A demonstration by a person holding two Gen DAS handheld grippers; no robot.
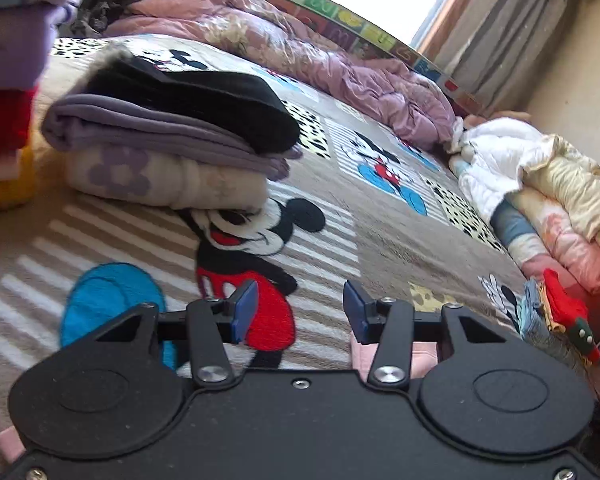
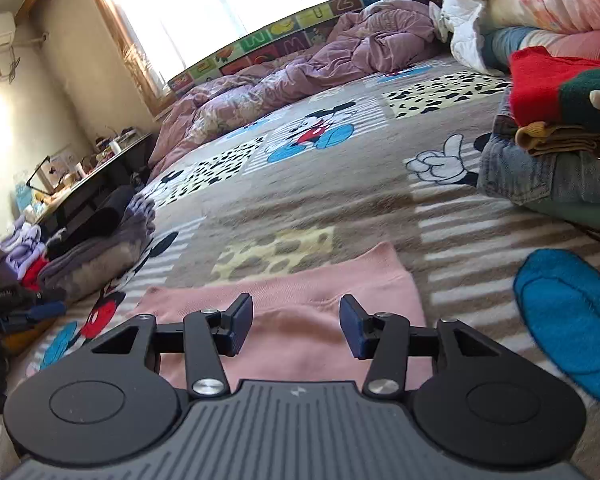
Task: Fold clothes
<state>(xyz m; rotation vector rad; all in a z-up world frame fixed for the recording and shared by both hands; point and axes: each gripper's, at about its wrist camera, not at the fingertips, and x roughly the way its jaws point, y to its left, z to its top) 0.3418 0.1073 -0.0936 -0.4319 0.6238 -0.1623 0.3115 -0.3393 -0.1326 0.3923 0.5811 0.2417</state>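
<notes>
L gripper (image 1: 300, 310): fingers apart, nothing btw them; hovers over blanket (image 1: 340, 248), above the red-shorts mouse print.
R gripper (image 2: 296, 330): fingers apart, empty; sits over pink garment (image 2: 300, 312).
Pink garment: lies flat on blanket, spread under & ahead of R fingers; far edge has a raised corner. In L view only small pink bits show under the gripper body.
Blanket: beige, cartoon mouse + spotted squares, covers the bed.
Folded stack (image 1: 172, 140): on blanket ahead-left of L gripper; black piece on top, purple in the middle, cream w/ purple flower at bottom. Well apart from pink garment.
2nd stack (image 1: 8, 92): L view far left edge, purple/red/yellow layers, blurred.
Jeans pile (image 2: 552, 176): R view right side, denim w/ tan, red & green items on top; near pink garment, not touching.
Quilt (image 1: 300, 44): mauve, crumpled along far bed edge by window.
Bedding heap (image 1: 540, 184): white/cream/pink, far right corner.
Low table (image 2: 84, 176): beside bed, cluttered, items too small to ID.
</notes>
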